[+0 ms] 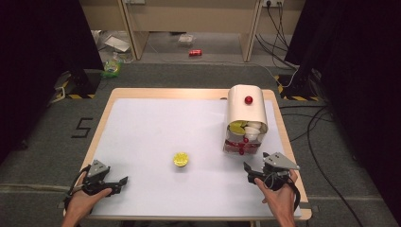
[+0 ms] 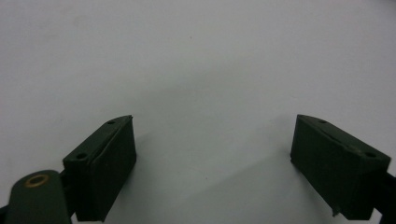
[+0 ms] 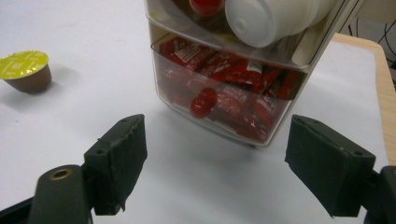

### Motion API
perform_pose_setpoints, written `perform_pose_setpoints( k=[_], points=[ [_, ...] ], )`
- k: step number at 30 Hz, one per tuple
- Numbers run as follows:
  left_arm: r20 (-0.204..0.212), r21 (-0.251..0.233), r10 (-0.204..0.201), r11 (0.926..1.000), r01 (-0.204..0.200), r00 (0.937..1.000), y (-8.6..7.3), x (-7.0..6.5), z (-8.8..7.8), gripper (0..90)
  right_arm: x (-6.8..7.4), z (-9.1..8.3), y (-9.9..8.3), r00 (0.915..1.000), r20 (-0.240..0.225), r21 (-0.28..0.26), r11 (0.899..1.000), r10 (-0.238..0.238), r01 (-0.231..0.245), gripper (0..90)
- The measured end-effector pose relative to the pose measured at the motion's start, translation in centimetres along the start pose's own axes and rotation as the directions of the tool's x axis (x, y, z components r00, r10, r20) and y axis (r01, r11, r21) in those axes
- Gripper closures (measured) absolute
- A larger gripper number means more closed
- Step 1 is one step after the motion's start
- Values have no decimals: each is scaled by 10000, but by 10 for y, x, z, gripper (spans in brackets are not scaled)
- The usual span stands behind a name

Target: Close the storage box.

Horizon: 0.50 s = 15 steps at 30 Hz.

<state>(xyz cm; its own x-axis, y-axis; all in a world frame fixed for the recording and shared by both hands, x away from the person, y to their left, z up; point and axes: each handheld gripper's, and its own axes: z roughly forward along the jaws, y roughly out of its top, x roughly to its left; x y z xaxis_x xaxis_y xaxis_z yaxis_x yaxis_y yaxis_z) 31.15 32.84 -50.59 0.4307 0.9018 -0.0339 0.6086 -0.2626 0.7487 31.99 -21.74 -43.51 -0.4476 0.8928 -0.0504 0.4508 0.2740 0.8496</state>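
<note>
Yellow-lidded capsule (image 1: 180, 159) alone mid-table, dispenser (image 1: 245, 119) — sachets, perhaps — far right

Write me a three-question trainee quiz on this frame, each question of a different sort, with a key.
1. True or false: the coffee capsule with the yellow lid stands on the table, apart from the dispenser.
2. What fills the dispenser's bottom drawer? A) red sachets B) tea bags C) spoons
3. Which gripper is nearer the dispenser?

Key:
1. True.
2. A; it has a red knob.
3. The right gripper; its jaws stand open in front of the drawer, nothing between them. The left gripper is open over bare table.
</note>
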Motion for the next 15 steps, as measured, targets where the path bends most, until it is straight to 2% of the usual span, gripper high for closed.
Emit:
perform_pose_setpoints(
  k=[15],
  points=[
    [2, -4, -6, 10000, 6, 10000, 0, 0, 0, 132, -2, -6, -13, 9998, -50, 324, 9993, -196, 197, 202]
  ],
)
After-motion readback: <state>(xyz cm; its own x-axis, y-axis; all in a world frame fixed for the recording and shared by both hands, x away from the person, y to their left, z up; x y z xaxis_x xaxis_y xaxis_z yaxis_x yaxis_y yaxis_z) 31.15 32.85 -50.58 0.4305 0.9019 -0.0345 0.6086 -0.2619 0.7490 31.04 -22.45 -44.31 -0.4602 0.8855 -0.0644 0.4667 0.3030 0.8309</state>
